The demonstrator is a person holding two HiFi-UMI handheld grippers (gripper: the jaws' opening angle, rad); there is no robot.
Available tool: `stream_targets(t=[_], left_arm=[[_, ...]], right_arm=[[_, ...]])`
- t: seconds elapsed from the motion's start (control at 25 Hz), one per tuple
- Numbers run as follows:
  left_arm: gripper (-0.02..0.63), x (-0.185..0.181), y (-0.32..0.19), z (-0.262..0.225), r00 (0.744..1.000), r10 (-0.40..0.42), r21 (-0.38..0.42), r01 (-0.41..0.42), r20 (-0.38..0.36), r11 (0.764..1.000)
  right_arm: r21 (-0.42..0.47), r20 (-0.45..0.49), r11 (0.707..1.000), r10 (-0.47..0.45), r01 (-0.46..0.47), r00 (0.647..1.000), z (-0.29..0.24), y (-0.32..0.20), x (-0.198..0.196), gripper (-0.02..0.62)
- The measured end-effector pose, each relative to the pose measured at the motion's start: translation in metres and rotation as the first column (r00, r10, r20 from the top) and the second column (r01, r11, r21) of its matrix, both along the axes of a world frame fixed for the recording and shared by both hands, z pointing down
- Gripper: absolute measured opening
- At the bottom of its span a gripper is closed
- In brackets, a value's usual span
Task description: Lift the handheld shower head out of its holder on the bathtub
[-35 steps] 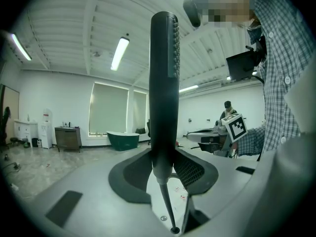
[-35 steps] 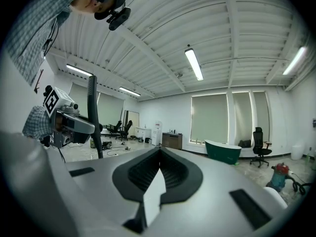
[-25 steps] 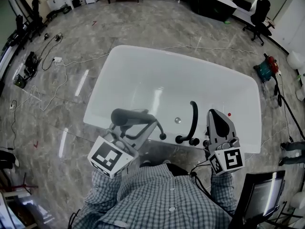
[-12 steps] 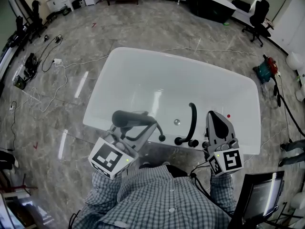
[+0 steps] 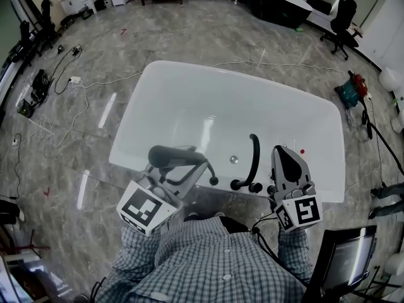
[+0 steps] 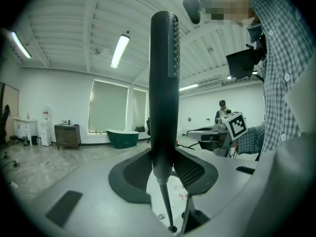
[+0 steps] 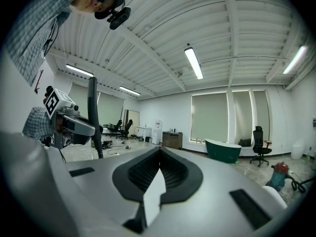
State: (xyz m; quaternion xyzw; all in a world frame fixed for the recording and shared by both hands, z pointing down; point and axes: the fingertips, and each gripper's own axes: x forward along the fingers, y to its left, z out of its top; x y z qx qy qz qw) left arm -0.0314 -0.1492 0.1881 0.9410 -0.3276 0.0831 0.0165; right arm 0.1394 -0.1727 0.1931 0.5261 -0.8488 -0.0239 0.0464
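Note:
The dark handheld shower head [image 5: 172, 154] hangs above the near rim of the white bathtub [image 5: 189, 106], clear of the rim, its handle slanting down to the right. My left gripper [image 5: 189, 168] is shut on that handle. In the left gripper view the shower head [image 6: 164, 78] stands upright between the pads of my left gripper [image 6: 165, 157], and its thin hose [image 6: 166, 204] drops below. My right gripper [image 5: 285, 153] hovers over the tub's near right rim with its jaws together and nothing in them; in its own view my right gripper [image 7: 159, 154] shows the tips touching.
A curved black faucet spout [image 5: 255, 158] with two knobs stands on the near rim between the grippers. A drain [image 5: 233, 160] lies in the tub. Cables [image 5: 69, 81] run over the marble floor at left. An office chair [image 5: 344, 21] and a monitor [image 5: 344, 257] stand at right.

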Motion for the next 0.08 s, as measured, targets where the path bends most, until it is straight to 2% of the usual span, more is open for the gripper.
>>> stream_targets(t=[0.08], left_arm=[[0.140, 0.0001, -0.0008, -0.0001, 1.000, 0.004, 0.003, -0.004, -0.004, 1.000]], right_arm=[[0.000, -0.005, 1.000, -0.008, 0.008, 1.000, 0.0001, -0.0008, -0.0022, 0.015]])
